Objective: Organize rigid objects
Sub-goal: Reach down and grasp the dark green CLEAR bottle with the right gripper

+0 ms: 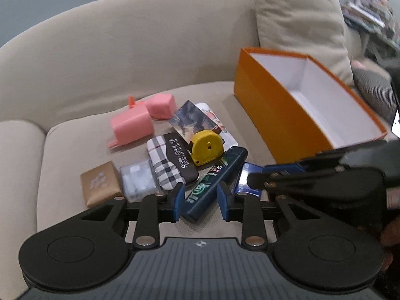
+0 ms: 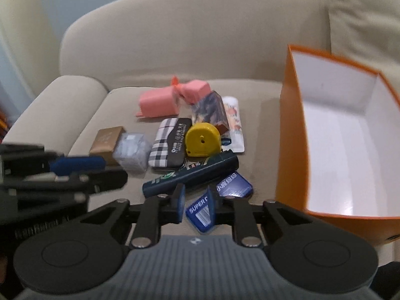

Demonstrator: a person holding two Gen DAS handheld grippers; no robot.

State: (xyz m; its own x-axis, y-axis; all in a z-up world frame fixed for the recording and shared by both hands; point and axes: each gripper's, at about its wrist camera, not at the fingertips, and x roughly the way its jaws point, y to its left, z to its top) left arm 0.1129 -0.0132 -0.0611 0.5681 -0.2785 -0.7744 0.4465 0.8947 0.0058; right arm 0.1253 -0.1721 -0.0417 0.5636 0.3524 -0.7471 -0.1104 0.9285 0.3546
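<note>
Grippers tilted down over sofa [image 1: 75, 80]: left gripper [image 1: 200, 197] clamps dark CLEAR bottle [image 1: 215, 182]; right gripper [image 2: 195, 201] narrow around blue SUPER pack [image 2: 201, 213]

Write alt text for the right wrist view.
The right gripper straddles a small blue printed packet on a beige sofa seat, beside a dark green shampoo bottle. An open, empty orange cardboard box stands to the right.

Orange box [image 1: 275, 115] w/ white inside; yellow tape measure [image 1: 206, 147]; pink case [image 1: 132, 125]; plaid tin [image 1: 165, 165]; dk green bottle [image 1: 212, 182]; beige sofa [image 1: 125, 57].
</note>
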